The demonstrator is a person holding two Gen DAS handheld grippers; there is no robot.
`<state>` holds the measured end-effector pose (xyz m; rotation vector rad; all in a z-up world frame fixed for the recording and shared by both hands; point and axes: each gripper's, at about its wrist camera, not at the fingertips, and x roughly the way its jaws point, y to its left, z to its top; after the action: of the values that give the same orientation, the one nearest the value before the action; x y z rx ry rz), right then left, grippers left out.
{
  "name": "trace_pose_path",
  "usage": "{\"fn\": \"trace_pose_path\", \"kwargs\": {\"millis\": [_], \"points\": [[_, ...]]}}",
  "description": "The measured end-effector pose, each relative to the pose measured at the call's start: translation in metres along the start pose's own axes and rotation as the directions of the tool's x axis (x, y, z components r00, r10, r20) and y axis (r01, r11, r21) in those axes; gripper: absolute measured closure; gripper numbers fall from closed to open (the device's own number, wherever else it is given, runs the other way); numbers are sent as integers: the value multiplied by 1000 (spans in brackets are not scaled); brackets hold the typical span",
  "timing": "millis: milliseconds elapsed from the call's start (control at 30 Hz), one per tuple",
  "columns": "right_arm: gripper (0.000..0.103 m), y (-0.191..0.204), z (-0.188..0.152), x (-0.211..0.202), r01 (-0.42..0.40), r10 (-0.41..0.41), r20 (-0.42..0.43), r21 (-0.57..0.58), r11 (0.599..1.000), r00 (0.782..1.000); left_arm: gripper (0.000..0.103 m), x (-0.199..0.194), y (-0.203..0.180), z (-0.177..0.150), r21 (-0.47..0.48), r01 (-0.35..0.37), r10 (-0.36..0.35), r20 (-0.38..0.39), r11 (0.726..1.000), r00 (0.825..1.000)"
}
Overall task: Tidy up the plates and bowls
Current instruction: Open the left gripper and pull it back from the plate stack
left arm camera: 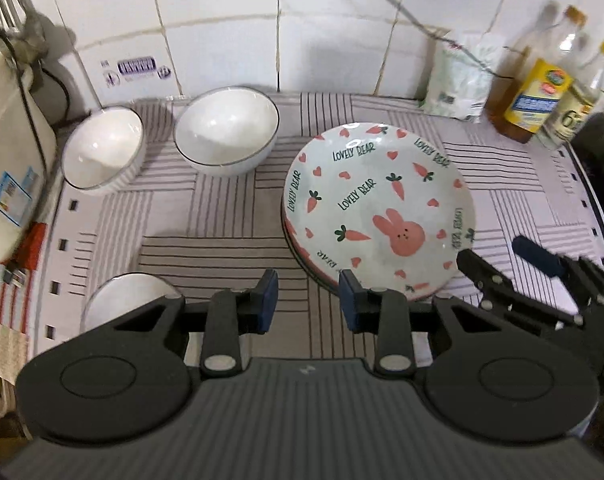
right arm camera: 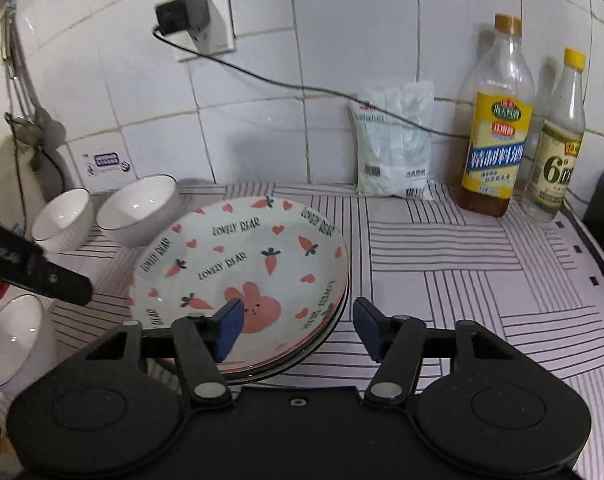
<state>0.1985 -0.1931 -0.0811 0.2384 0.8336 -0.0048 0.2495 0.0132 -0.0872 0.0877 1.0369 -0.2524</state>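
Left gripper (left arm camera: 308,300) jaws apart, empty; right gripper (right arm camera: 298,328) same. Plate stack (right arm camera: 238,256) reads "LOVELY BEAR"; bottle labels (right arm camera: 498,152) illegible, perhaps Chinese.

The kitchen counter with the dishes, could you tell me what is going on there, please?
A person holding two grippers is sorting dishes on a striped mat. The rabbit-print plates are stacked. Three white bowls are loose: two by the wall, one near the front edge. The left gripper and right gripper both hang open above the counter, holding nothing.
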Motion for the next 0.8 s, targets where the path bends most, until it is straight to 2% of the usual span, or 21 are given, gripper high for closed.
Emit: {"fn": "trace_pose_path", "kwargs": {"millis": [100, 233, 433, 600, 800], "points": [[35, 7, 3, -17, -16, 17, 14, -19, 1000, 1000, 67, -21, 4, -11, 34, 4, -4, 22, 999, 1000], [35, 22, 6, -43, -85, 88, 40, -69, 994, 995, 64, -44, 13, -28, 56, -8, 5, 47, 998, 999], [34, 47, 5, -75, -133, 138, 38, -121, 984, 990, 61, -69, 29, -53, 88, 7, -14, 81, 996, 997], [33, 64, 6, -97, -237, 238, -2, -115, 965, 971, 58, -82, 49, -71, 89, 15, -24, 98, 996, 995], [32, 83, 3, -117, -301, 301, -18, -118, 946, 954, 51, -92, 82, -86, 62, 34, -42, 137, 998, 990]]}}
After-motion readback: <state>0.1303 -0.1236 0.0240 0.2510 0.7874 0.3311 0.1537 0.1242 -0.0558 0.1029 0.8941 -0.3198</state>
